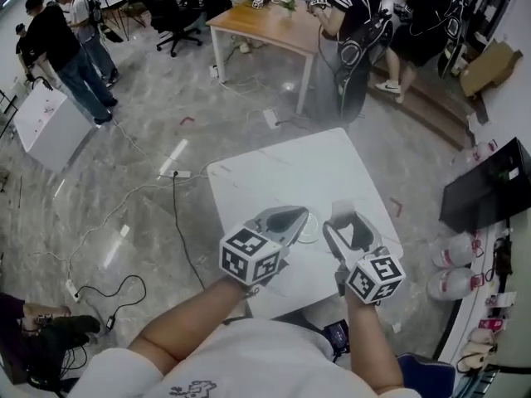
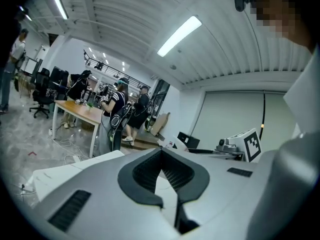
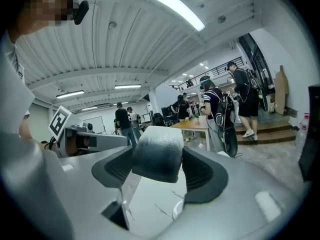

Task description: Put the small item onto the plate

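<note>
Pale grey and textured, the small blocky item is clamped between the jaws of the right gripper, held in the air over the white square table. The rim of a round white plate shows on the tabletop just below it. The left gripper hovers alongside, its jaw tips pressed together on nothing.

floor grey marble | wooden table, black chair beyond | ceiling striplight lit

A lab: wooden desk, office chairs, floor cables.
</note>
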The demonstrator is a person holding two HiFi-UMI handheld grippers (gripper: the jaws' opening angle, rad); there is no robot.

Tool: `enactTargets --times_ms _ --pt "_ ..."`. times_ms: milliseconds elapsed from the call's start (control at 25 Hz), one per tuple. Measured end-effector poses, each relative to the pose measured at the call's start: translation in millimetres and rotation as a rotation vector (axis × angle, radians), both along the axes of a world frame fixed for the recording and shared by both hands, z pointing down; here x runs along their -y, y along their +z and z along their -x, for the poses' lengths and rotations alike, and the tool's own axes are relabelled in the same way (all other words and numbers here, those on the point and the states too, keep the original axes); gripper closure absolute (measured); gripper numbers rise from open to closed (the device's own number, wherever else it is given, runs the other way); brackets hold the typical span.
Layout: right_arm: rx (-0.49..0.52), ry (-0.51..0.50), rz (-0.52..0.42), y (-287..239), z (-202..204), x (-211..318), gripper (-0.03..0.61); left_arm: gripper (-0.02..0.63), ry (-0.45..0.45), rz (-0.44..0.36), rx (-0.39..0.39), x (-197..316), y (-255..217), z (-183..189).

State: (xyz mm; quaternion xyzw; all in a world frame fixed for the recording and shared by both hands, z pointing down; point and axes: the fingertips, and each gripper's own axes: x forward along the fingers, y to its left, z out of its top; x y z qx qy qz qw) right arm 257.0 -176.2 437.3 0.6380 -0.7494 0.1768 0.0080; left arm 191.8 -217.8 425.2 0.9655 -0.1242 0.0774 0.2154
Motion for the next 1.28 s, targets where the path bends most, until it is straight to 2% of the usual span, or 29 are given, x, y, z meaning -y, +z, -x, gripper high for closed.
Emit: enactTargets --times_ms 360,680,840,1040,1280 --pt "0.048 -0.107 0.127 80 -37 58 0.278 0.606 -0.094 0.068 0.048 55 54 -38" --pt "-0.028 -0.201 0.291 179 -64 81 0.278 0.607 -0.156 0.176 0.119 72 137 -56" --pt "-0.039 -0.27 0.399 239 -61 81 0.278 0.607 -0.204 0.241 0.138 74 173 -48" --pt "-0.073 -0.322 0.501 306 -64 88 0.278 0.607 -0.249 0.276 0.154 88 208 -41" --pt "-0.156 -0.405 0.613 370 -50 85 0.278 0.607 -0.299 0.336 0.176 81 243 -22"
